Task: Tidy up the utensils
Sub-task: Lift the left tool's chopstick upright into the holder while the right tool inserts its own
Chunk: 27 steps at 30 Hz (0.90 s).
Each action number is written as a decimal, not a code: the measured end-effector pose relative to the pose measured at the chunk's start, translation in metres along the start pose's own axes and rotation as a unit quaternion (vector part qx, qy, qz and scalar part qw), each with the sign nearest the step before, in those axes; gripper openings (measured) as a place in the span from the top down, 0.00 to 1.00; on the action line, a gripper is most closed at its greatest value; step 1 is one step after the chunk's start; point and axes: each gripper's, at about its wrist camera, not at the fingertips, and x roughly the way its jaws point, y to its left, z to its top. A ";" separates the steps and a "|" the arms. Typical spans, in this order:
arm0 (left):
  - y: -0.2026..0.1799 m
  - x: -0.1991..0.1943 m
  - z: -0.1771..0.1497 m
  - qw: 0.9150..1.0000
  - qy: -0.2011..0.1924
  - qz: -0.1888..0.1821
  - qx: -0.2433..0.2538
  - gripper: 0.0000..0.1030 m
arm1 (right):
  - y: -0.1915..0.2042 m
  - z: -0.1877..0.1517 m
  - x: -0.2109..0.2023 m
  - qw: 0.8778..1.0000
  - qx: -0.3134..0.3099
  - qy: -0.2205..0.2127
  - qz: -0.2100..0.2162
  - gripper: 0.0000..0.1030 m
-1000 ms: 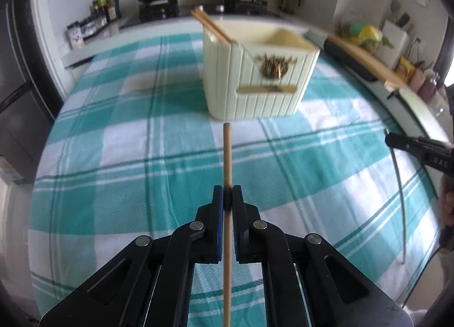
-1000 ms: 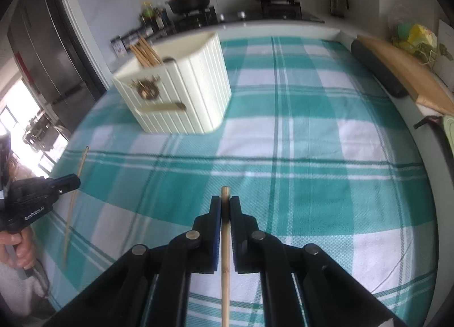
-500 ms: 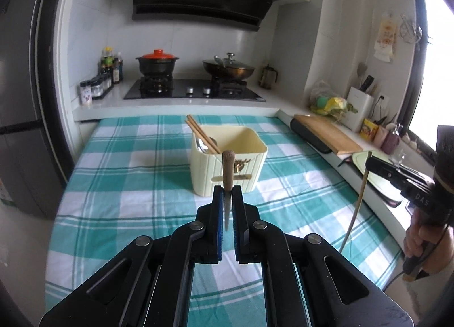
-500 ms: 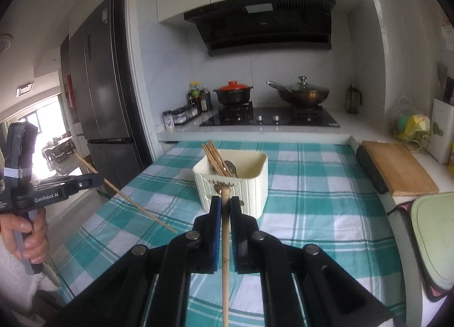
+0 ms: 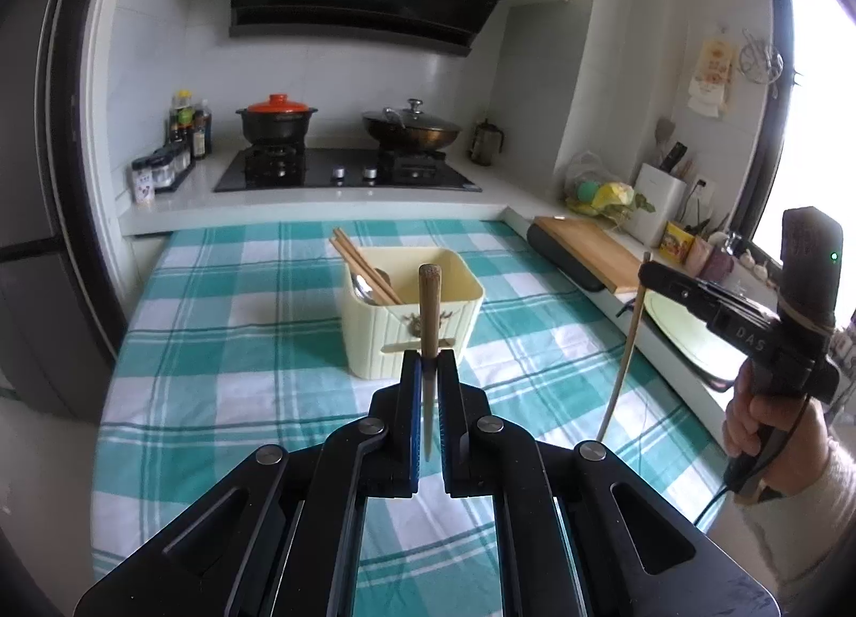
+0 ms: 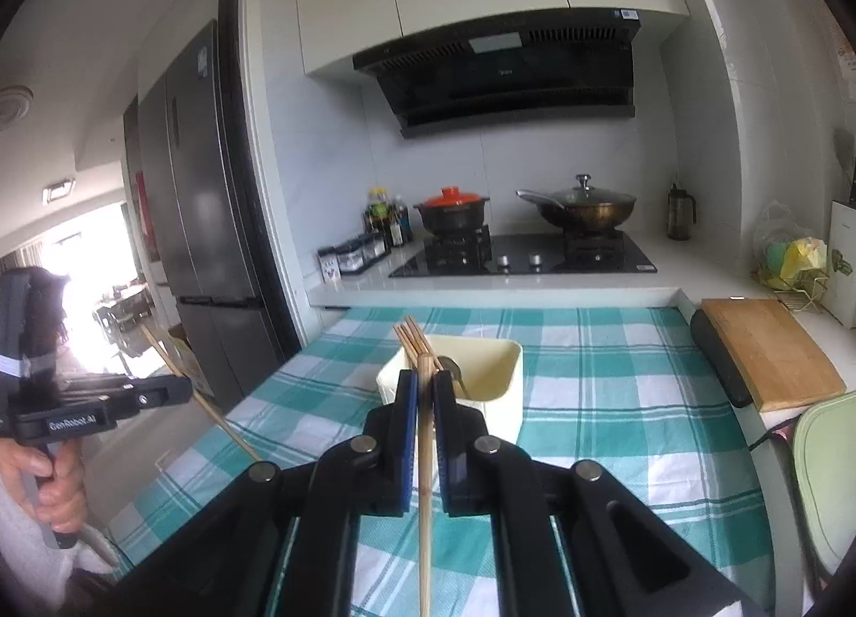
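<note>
Facing holder (image 5: 409,317) front emblem, left view only; right: fridge (image 6: 206,221)

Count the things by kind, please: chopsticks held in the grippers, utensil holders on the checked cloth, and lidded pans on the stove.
Held chopsticks: 2, left chopstick in left gripper, right chopstick in right gripper
Utensil holder: 1
Lidded pans: 2, red-lidded pot, wok
Total: 5
</note>
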 end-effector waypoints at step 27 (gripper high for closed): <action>0.011 0.055 0.125 0.996 -0.085 0.007 -0.015 0.96 | 0.017 0.117 0.078 0.990 -0.090 -0.103 -0.024 0.94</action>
